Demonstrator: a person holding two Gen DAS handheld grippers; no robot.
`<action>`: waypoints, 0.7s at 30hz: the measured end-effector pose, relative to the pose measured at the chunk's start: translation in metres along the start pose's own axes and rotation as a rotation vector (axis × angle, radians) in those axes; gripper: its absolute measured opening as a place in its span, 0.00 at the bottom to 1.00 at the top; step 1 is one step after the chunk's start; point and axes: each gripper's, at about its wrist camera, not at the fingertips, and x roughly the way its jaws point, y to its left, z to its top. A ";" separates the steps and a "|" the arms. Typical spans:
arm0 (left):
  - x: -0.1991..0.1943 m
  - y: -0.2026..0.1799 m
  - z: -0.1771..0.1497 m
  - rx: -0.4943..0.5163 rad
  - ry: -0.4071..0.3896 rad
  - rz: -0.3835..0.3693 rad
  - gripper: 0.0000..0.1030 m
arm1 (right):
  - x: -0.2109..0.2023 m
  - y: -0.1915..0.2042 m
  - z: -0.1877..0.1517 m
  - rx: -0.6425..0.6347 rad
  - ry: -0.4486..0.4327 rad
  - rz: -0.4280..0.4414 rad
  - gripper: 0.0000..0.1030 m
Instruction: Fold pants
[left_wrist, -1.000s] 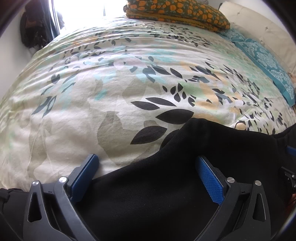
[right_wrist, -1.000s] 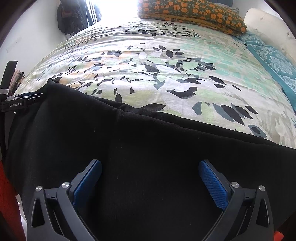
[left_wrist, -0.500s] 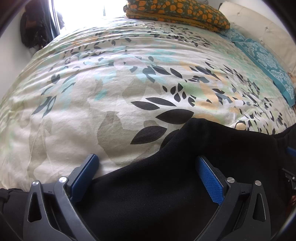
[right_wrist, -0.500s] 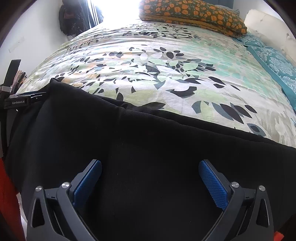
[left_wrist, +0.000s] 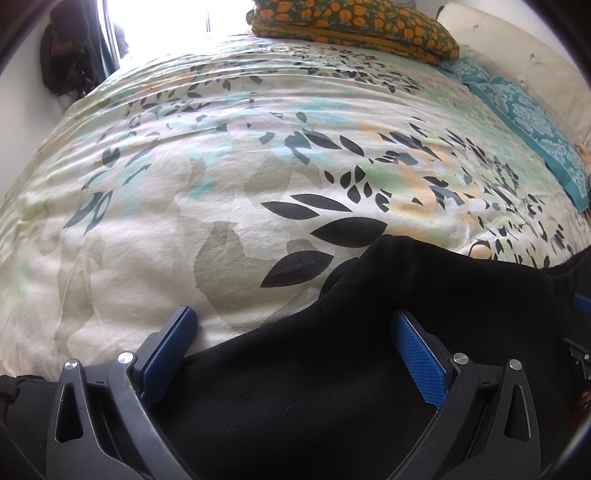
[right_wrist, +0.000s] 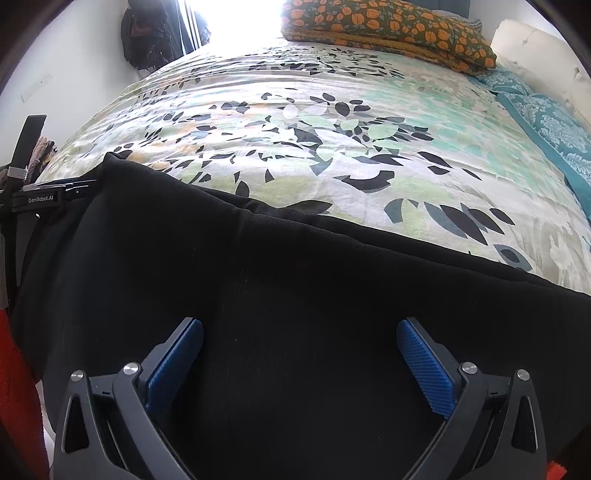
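1. Black soft fabric pants (right_wrist: 295, 295): spread along the near edge of the leaf-print bedspread (left_wrist: 221, 166), long axis crosswise.
2. Left gripper (left_wrist: 295, 350), right gripper (right_wrist: 299, 354): fingers apart, empty, pants directly beneath both.

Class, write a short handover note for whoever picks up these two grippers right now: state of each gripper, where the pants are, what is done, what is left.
Left gripper: open, holding nothing, over the pants' edge.
Right gripper: open, holding nothing, over the middle of the pants.
Pants: black, spread along the near edge of the bed, a long crease across them.
Done: pants laid out; whether a first fold is made is unclear.
Left: grip an edge and fold them.
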 end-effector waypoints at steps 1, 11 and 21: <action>0.000 0.000 0.000 0.000 0.000 0.000 1.00 | 0.000 0.000 0.000 0.000 0.003 0.000 1.00; 0.000 0.000 0.000 0.000 0.000 0.000 1.00 | 0.000 -0.001 0.000 -0.006 0.007 0.008 1.00; 0.000 0.000 0.000 -0.001 0.000 0.001 1.00 | -0.001 -0.001 0.001 -0.011 0.019 0.014 1.00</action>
